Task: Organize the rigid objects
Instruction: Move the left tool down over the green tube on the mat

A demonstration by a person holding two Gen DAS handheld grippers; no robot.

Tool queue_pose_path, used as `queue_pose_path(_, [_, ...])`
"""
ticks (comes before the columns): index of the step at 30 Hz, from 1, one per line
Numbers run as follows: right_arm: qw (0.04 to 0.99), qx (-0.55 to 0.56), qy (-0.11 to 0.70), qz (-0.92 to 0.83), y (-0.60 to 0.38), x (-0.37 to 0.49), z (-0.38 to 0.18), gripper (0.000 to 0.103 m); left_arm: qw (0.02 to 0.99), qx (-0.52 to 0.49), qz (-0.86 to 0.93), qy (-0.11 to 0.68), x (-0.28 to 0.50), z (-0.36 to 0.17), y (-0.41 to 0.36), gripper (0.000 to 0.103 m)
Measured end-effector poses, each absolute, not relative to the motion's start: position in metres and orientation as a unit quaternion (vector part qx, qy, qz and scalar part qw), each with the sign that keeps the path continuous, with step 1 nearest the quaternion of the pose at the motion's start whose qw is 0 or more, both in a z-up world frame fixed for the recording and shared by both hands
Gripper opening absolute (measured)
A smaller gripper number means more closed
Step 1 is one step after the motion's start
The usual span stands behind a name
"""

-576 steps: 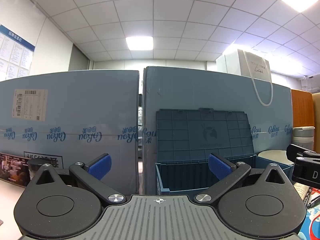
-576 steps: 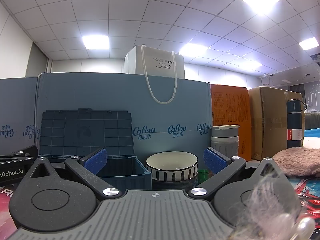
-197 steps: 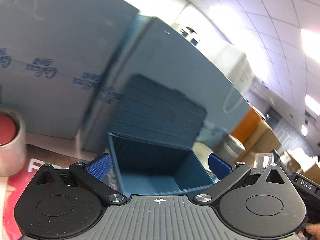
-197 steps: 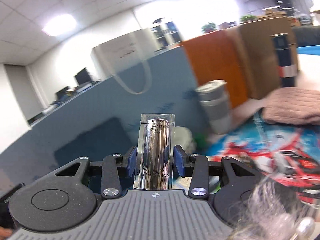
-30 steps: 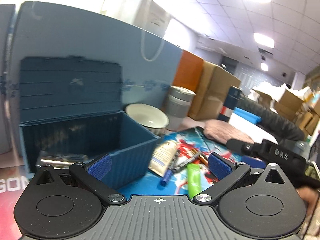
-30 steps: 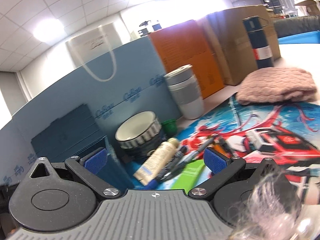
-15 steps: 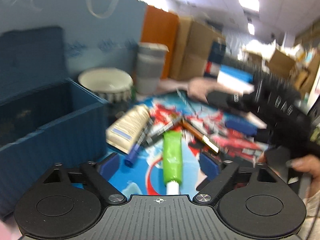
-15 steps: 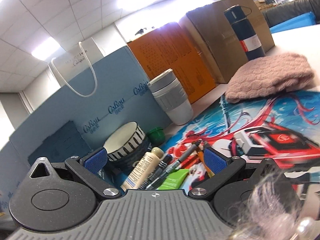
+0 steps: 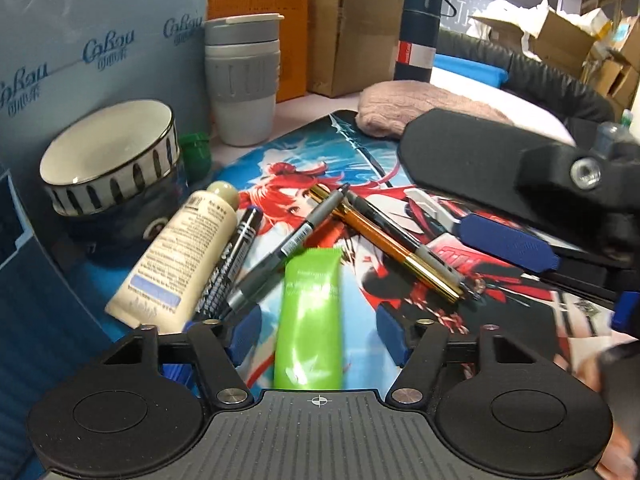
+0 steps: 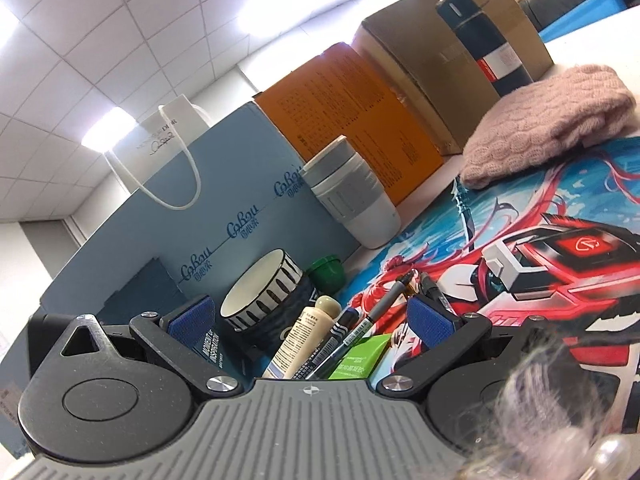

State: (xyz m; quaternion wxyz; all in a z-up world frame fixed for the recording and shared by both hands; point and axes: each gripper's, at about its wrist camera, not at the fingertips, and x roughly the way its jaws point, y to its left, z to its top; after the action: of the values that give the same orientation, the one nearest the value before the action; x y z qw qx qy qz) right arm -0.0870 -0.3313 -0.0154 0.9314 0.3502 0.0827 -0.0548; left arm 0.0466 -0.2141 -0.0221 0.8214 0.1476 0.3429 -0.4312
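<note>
While closing, left gripper (image 9: 318, 334) jaws straddle green tube (image 9: 310, 316)

The blue cardboard panel (image 10: 256, 216) carries the script word "Cabau" printed repeatedly along a thin line, each with small characters beneath that are too small to read. The white paper bag (image 10: 168, 140) behind it reads "MONSIEUR DIOR" above a handwritten-style signature. A dark surface (image 10: 211, 347) just beside the right gripper's blue pad shows white letters, "MOMENT OF INSPIRATION". The cream tube (image 9: 180, 256), the black marker (image 9: 232, 256) and the green tube (image 9: 311, 312) bear print that stays illegible.
</note>
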Motion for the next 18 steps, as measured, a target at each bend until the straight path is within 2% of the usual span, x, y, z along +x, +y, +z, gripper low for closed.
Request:
queue_pose_path(2, [0.928, 0.361, 0.076, -0.053, -0.335, -0.090, -0.017, 0.103, 0.830, 0.162, -0.419, 0.331, 0.041, -0.022, -0.214, 0.031])
queue_pose_path(7, [0.926, 0.366, 0.070, -0.058, -0.336, -0.093, -0.018, 0.103, 0.827, 0.165, -0.429, 0.325, 0.034, -0.021, -0.209, 0.030])
queue_pose_path(18, [0.921, 0.379, 0.086, -0.026, -0.333, -0.090, -0.015, 0.103, 0.837, 0.105, -0.455, 0.285, 0.014, 0.004, -0.161, 0.030])
